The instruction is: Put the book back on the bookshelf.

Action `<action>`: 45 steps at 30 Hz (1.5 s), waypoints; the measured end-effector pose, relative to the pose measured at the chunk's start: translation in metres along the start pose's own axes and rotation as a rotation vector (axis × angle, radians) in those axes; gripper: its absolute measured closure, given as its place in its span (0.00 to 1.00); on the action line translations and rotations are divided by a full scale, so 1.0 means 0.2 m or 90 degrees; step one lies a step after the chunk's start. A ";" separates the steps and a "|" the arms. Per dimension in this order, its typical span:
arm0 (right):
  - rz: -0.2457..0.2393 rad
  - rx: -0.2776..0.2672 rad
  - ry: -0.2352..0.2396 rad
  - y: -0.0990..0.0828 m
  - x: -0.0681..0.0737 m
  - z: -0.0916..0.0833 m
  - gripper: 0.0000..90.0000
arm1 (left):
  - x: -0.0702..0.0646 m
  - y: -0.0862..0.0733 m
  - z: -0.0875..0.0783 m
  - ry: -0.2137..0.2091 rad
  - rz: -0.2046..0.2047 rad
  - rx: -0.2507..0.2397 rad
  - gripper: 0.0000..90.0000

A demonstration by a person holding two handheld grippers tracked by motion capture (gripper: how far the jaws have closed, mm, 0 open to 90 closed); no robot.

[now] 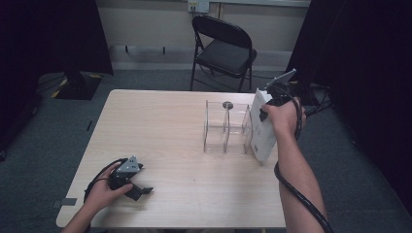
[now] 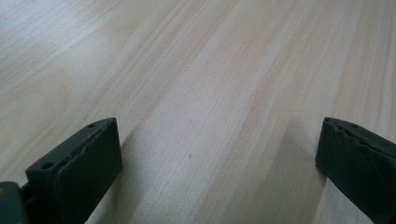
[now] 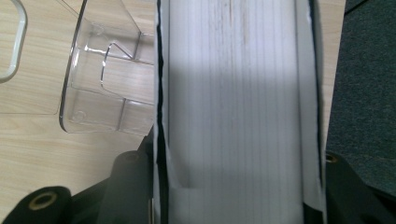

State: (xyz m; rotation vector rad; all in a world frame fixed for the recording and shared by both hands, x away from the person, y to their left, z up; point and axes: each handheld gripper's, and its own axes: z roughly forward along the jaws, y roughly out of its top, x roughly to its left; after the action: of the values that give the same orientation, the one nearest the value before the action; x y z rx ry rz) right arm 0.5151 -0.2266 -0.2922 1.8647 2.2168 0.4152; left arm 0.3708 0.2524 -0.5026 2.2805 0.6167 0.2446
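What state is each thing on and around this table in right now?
Thick white book: upright, tilted, clamped in the right gripper beside the rack.
Clear plastic divider rack: upright, its slots empty.
Left gripper: open, holding nothing, low on the wooden table.
Black folding chair: unfolded, unoccupied.
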 end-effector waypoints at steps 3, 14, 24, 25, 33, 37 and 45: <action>0.000 0.001 -0.001 0.01 0.00 0.01 0.58 | 0.00 0.00 0.00 0.000 -0.001 0.000 0.00; 0.005 -0.003 -0.001 0.04 -0.01 0.02 0.58 | 0.00 0.00 0.00 0.000 0.000 0.001 0.00; 0.014 -0.015 0.000 0.06 -0.02 0.03 0.58 | 0.00 0.00 0.00 0.000 0.000 0.001 0.00; 0.014 -0.016 0.000 0.06 -0.02 0.04 0.58 | 0.00 0.00 0.00 0.000 0.000 0.000 0.00; 0.013 -0.023 0.001 0.06 -0.02 0.05 0.58 | 0.00 0.00 0.00 -0.001 0.000 0.000 0.00; 0.014 -0.025 0.001 0.06 -0.02 0.06 0.58 | 0.00 0.00 0.00 -0.001 0.000 0.000 0.00; 0.016 -0.026 0.001 0.05 -0.02 0.09 0.58 | 0.00 0.00 0.00 -0.001 0.000 0.000 0.00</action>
State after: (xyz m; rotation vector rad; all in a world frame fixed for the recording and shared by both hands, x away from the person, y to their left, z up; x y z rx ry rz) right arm 0.5304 -0.2283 -0.3054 1.8738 2.1725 0.4631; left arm 0.3710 0.2523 -0.5027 2.2807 0.6150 0.2424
